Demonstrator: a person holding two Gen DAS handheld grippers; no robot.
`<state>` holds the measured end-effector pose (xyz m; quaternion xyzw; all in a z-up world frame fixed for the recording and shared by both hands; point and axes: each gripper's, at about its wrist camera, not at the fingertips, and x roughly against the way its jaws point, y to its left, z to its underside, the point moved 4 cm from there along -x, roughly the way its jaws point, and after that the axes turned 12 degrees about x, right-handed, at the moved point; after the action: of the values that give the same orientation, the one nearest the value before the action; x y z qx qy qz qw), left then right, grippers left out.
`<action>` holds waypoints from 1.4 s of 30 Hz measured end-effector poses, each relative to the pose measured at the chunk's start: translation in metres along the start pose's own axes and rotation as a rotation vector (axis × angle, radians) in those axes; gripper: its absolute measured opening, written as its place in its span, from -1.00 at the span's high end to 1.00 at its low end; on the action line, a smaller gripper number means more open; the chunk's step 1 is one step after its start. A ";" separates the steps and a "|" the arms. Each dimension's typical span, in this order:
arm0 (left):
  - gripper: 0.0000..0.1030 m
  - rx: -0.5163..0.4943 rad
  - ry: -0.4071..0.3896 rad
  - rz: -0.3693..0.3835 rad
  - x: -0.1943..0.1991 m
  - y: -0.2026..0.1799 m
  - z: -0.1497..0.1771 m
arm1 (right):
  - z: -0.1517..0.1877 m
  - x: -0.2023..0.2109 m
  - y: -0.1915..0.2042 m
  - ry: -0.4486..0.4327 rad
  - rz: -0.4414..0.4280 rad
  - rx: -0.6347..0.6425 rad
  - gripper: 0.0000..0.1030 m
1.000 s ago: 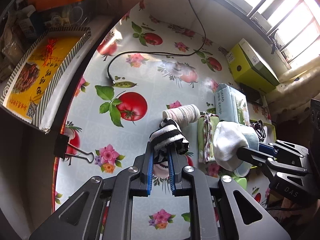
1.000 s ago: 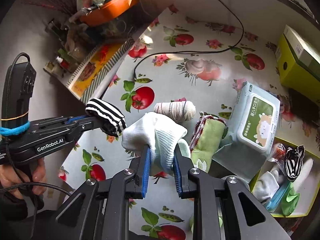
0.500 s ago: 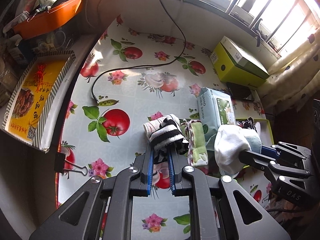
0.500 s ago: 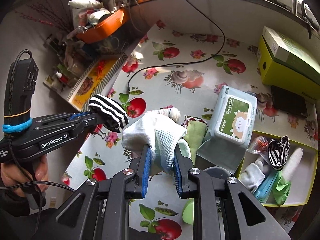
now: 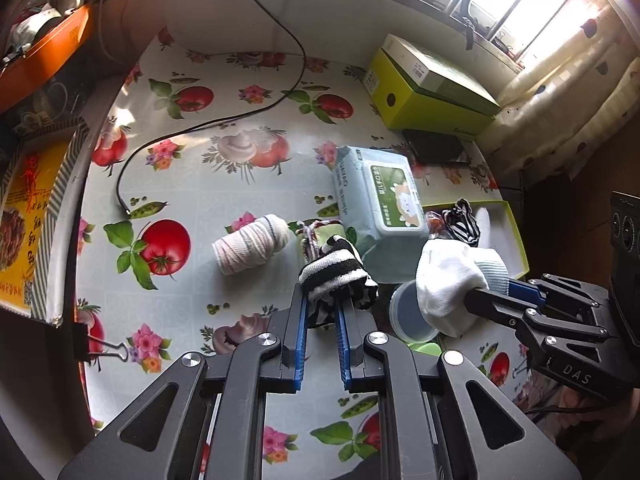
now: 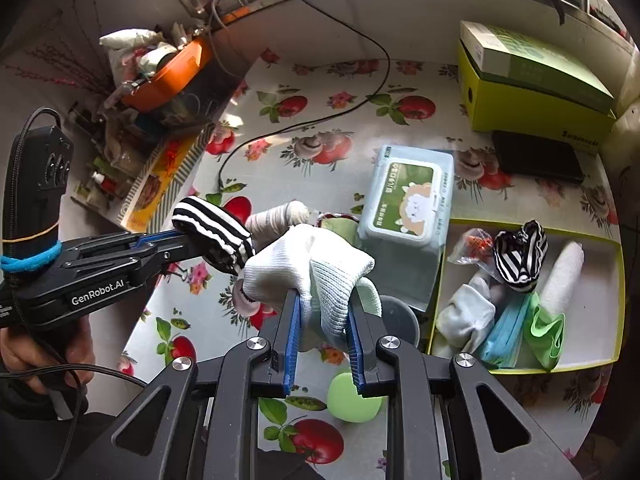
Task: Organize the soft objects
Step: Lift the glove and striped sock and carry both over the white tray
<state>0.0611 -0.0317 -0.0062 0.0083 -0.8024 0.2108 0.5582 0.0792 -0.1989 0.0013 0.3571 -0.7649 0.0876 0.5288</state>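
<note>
Fingers of your left gripper point(image 5: 322, 300) clamp the striped sock point(image 5: 338, 274), and your right gripper point(image 6: 322, 308) pinches the white sock point(image 6: 308, 270), both above the table. Between you and the yellow tray point(image 6: 618, 280) (already crowded) lie the wipes pack point(image 6: 408, 200) and a round lid point(image 5: 408, 316). Bare tablecloth point(image 5: 224, 184) opens leftward beyond the rolled sock point(image 5: 250, 244).

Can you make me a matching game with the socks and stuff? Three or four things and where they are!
Things:
1. striped sock
2. white sock
3. rolled pinkish sock
4. blue face mask

Places:
A. lying on the tablecloth
B. in the left gripper
C. inside the yellow tray
D. in the right gripper

Pairs: 1-B, 2-D, 3-A, 4-C
</note>
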 end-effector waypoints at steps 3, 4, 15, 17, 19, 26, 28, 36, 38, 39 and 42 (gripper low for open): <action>0.74 -0.032 0.020 0.008 -0.006 -0.014 0.000 | 0.009 0.004 -0.014 -0.006 0.009 -0.038 0.61; 0.74 -0.043 0.026 0.012 -0.008 -0.019 0.000 | 0.011 0.006 -0.018 -0.008 0.012 -0.049 0.61; 0.74 -0.156 0.076 0.038 -0.027 -0.071 0.000 | 0.043 0.029 -0.079 -0.054 0.069 -0.205 0.61; 0.74 -0.170 0.086 0.042 -0.030 -0.080 0.000 | 0.049 0.033 -0.091 -0.061 0.081 -0.235 0.61; 0.74 -0.186 0.093 0.044 -0.033 -0.088 0.002 | 0.055 0.037 -0.101 -0.070 0.093 -0.258 0.61; 0.74 -0.238 0.118 0.047 -0.044 -0.114 0.005 | 0.073 0.044 -0.137 -0.089 0.122 -0.336 0.61; 0.74 -0.250 0.122 0.047 -0.047 -0.120 0.004 | 0.077 0.045 -0.149 -0.094 0.131 -0.361 0.61; 0.74 -0.300 0.130 0.055 -0.055 -0.148 0.001 | 0.099 0.047 -0.209 -0.093 0.190 -0.470 0.61; 0.74 -0.310 0.131 0.057 -0.057 -0.154 0.000 | 0.104 0.043 -0.221 -0.086 0.197 -0.492 0.61; 0.74 -0.314 0.132 0.058 -0.058 -0.157 -0.001 | 0.107 0.041 -0.226 -0.081 0.201 -0.499 0.61; 0.74 -0.325 0.134 0.062 -0.061 -0.164 -0.002 | 0.111 0.033 -0.239 -0.057 0.211 -0.514 0.61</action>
<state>0.1267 -0.1942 -0.0061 -0.1209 -0.7868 0.0956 0.5976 0.1424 -0.4448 -0.0759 0.1320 -0.8095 -0.0645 0.5684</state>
